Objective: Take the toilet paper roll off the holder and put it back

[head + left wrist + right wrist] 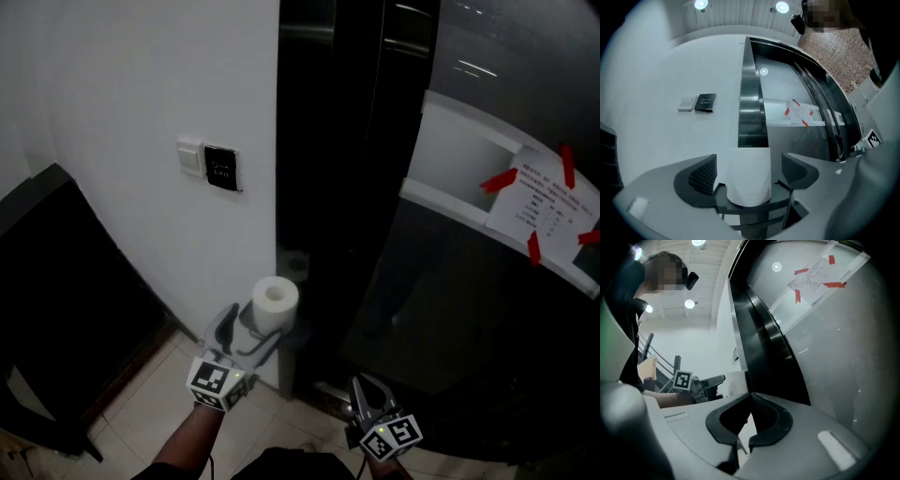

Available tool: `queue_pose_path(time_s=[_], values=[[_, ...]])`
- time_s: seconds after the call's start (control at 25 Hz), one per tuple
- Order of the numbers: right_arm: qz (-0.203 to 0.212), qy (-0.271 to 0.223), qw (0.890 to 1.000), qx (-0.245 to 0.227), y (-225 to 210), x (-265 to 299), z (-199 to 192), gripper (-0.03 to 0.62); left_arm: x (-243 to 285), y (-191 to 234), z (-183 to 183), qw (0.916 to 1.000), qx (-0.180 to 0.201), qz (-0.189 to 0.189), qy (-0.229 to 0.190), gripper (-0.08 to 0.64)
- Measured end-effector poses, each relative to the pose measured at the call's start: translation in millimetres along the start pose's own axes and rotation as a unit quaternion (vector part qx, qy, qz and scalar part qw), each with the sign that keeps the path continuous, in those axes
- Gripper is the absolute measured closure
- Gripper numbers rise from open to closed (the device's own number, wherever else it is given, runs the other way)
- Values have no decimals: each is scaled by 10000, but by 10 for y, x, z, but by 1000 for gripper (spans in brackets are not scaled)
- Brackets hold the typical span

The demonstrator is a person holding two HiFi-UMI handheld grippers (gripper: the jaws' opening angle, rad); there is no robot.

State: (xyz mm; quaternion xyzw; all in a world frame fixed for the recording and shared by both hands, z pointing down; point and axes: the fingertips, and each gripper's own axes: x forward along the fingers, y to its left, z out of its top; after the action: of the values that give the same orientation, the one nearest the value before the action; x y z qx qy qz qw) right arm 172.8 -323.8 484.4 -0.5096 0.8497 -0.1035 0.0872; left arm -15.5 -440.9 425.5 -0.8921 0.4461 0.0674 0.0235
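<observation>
The white toilet paper roll [276, 300] stands upright on a dark holder [302, 331] beside the black door post. My left gripper [250, 330] is open with one jaw on each side of the roll. In the left gripper view the roll [749, 180] sits between the ribbed pads [704, 173]; the left pad is almost against it and the right pad stands apart. The holder's platform [750, 206] shows under the roll. My right gripper [364, 386] hangs lower right, shut on nothing; in its own view the right gripper [749, 397] has its tips meeting.
A white wall carries a light switch [190, 157] and a black EXIT panel [221, 170]. A tall black post [323, 141] and curved glass with a taped paper notice [548, 204] stand to the right. A dark panel [56, 281] leans at left, above a tiled floor [169, 403].
</observation>
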Motion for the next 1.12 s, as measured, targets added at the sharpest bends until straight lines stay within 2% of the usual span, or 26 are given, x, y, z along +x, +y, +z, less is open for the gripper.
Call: queue_pose_path(time_s=[0.12,0.24,0.52,0.72,0.84,1.12], values=[[49,32,10000,-78,196,-6,-17,578,-253,35,-46,9999,-26,-24,113,139],[61,86,9999,-126,426,-44,-72,578,-563,109,-57,9998,-37,22,170,226],[-129,240,9996,-92,913,-323,-353,578,-1234,187,-47,9987,-471,104,173,554],[-319,393,9987,-111,1103,-561,-436,578,-1494,147,-174,9980,-563,-3,281,558],[-350,374,9986,-164,1140,-687,-404,578,-1644,72,-234,9974,-629,78,329,558],[-91,72,9997,-222,1250,-1003,-248,578,-1979,-186,-151,9975,-489,406,324,558]])
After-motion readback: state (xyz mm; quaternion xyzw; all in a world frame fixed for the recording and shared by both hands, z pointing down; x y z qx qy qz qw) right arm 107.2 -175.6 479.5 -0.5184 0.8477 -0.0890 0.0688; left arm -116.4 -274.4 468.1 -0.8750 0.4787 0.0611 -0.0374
